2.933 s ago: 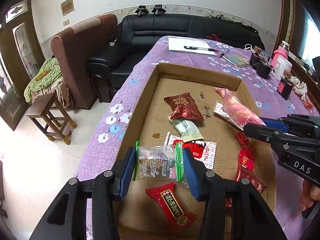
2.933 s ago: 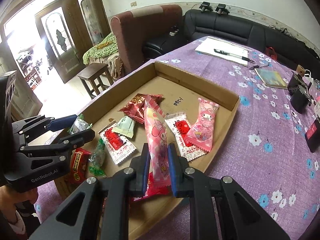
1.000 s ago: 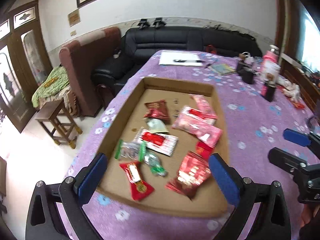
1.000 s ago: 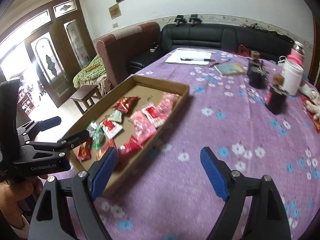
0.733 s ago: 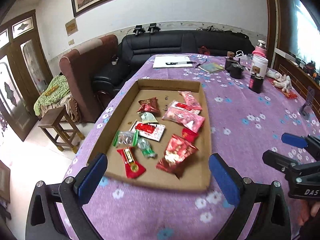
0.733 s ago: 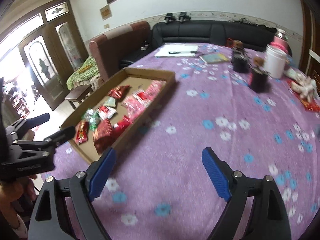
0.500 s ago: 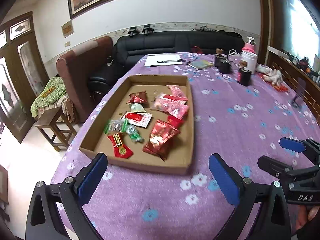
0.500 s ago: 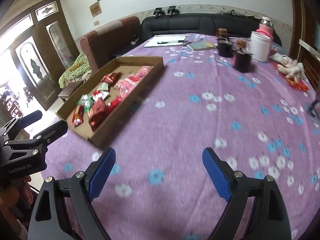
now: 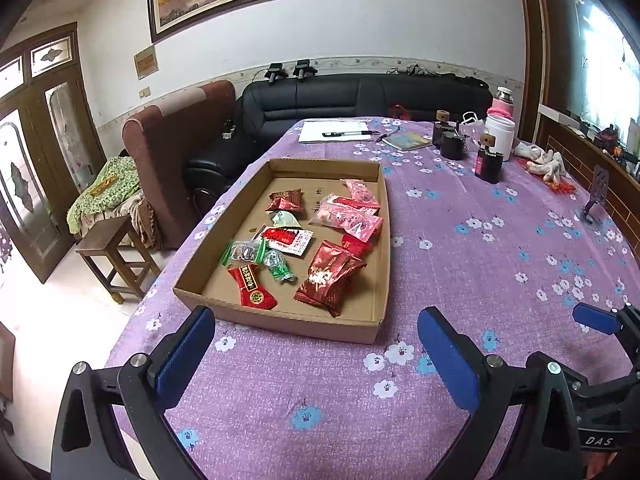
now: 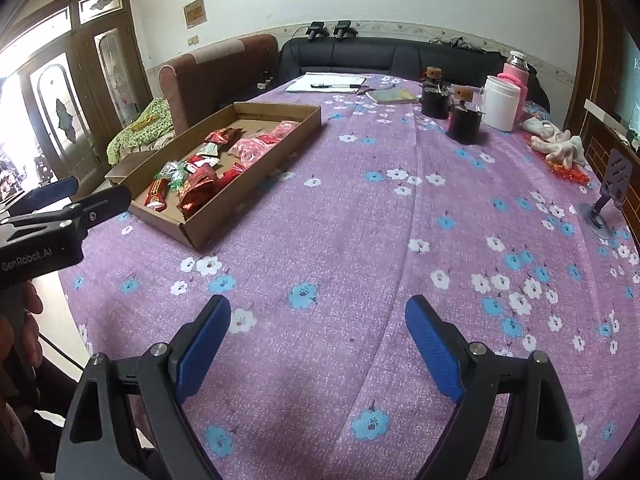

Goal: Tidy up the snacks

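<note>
Nearest the cameras, the left tongs are seen spread wide with nothing between the blue pads, held over bare purple cloth just short of the cardboard tray; this placement is judged to be a withdrawn, resting pose, since no wrapper lies within reach of the pads. The right tongs are likewise released and empty, and their jaws have just been opening a little further, with only flowered cloth showing between them. They are held well to the side of the tray, over an open stretch of the desk, which suggests that nothing is about to be picked by that hand.

Further off, the snacks are all found inside the tray, which sits near the desk's left edge: a red bag and a long red packet at the near end, green-ended sweets beside them, pink packets against the right wall and a dark red one toward the far end. With everything gathered in one container, the sorting is judged largely done.

Farthest away, cups, a white jar and papers are left untouched, being no part of the job
</note>
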The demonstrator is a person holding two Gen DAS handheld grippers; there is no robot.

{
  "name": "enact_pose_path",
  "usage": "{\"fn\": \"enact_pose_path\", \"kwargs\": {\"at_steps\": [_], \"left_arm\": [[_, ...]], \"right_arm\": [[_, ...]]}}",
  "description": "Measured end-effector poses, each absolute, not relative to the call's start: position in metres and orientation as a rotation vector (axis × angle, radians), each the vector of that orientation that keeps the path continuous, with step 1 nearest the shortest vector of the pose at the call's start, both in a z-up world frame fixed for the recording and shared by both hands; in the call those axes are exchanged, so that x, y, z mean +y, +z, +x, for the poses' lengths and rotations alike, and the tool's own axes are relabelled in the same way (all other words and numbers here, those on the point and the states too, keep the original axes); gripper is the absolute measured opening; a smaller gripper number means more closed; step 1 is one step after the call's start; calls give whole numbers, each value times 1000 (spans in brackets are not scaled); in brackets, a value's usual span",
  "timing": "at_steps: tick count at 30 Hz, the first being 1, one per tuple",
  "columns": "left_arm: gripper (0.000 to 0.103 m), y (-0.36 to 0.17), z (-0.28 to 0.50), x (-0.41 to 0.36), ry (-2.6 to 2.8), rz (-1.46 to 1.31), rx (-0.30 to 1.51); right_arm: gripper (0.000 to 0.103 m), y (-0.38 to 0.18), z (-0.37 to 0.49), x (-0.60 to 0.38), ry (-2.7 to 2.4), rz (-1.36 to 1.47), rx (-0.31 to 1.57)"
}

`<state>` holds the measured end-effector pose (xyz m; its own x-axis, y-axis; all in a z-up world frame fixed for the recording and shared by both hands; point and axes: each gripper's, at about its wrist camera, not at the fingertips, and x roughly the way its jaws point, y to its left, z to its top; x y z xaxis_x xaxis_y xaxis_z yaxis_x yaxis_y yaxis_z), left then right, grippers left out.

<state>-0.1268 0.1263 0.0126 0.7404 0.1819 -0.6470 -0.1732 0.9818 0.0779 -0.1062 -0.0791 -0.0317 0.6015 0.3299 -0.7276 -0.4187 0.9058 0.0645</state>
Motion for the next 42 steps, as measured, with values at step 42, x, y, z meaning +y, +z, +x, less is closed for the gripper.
{"fn": "enact_pose_path", "kwargs": {"at_steps": [42], "left_arm": [[102,0,-122,134,218,5,744]], "right_arm": [[89,-26,-108,-73,450,-126,810]]}}
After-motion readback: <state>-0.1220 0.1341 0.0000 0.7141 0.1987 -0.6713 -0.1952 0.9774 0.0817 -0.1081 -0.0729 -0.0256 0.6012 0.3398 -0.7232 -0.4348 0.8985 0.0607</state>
